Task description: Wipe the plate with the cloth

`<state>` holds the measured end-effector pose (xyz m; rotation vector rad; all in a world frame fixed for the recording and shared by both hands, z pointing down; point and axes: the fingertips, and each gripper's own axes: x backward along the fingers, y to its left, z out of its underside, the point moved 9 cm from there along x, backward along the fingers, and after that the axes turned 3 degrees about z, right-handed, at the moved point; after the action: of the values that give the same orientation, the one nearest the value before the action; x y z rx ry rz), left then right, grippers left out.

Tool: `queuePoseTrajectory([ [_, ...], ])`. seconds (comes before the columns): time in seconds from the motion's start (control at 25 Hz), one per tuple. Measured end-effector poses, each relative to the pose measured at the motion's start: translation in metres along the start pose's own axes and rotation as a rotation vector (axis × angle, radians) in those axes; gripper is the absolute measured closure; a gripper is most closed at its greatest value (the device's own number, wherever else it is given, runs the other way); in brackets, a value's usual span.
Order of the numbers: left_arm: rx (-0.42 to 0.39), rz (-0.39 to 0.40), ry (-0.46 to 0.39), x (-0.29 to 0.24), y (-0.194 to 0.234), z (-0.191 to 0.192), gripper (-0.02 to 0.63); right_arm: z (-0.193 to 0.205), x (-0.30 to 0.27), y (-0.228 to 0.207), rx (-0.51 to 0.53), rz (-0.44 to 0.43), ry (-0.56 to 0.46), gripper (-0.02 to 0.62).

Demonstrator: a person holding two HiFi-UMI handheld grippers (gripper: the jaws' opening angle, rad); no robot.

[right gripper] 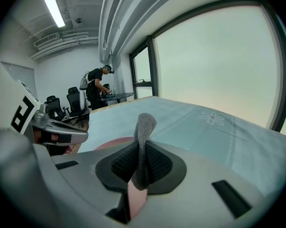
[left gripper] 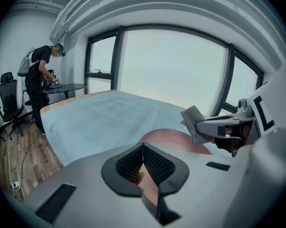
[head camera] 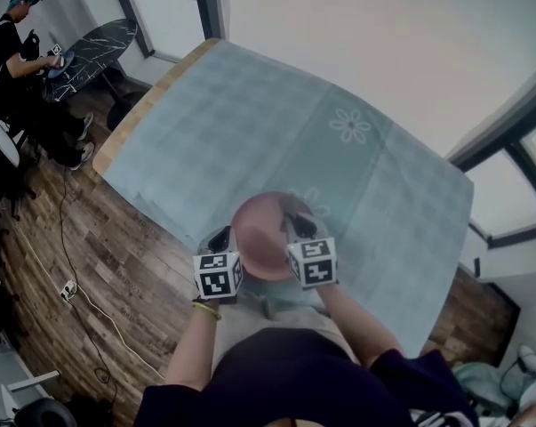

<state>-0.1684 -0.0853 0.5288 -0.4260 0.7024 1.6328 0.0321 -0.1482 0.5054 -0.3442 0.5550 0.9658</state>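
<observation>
Fingers (left gripper: 155, 163) of the left gripper (left gripper: 143, 148) are seen pressed together on the near rim of a pink plate (head camera: 263, 243), whose surface shows in the narrow gap beneath them. The plate is held between the two grippers over the near edge of the tabletop, which is covered by a pale blue-green tablecloth (head camera: 250, 132) printed with flowers; whether the plate touches the cloth-covered surface cannot be told. The right gripper (right gripper: 142, 148) is clamped on a grey cloth (right gripper: 145, 125), a fold of which stands upright above the fingers. In the head view this gripper is placed at the plate's right edge, with the cloth above the rim. A person (head camera: 14, 43) is seen standing at a dark round table (head camera: 94, 47) far to the left, on a wooden floor (head camera: 72, 238).
</observation>
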Motion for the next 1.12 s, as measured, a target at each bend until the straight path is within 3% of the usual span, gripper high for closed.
queuePoseTrajectory([
  [0.44, 0.023, 0.129, 0.064, -0.027, 0.033, -0.005, 0.588, 0.01, -0.045, 0.004, -0.021, 0.09, 0.093, 0.561],
  [0.68, 0.007, 0.227, 0.128, -0.042, 0.039, -0.009, 0.53, 0.018, -0.061, 0.004, -0.026, 0.145, 0.154, 0.561],
  [1.12, -0.049, 0.282, 0.207, -0.064, 0.043, -0.008, 0.525, 0.026, -0.082, -0.001, -0.039, 0.195, 0.215, 0.561],
])
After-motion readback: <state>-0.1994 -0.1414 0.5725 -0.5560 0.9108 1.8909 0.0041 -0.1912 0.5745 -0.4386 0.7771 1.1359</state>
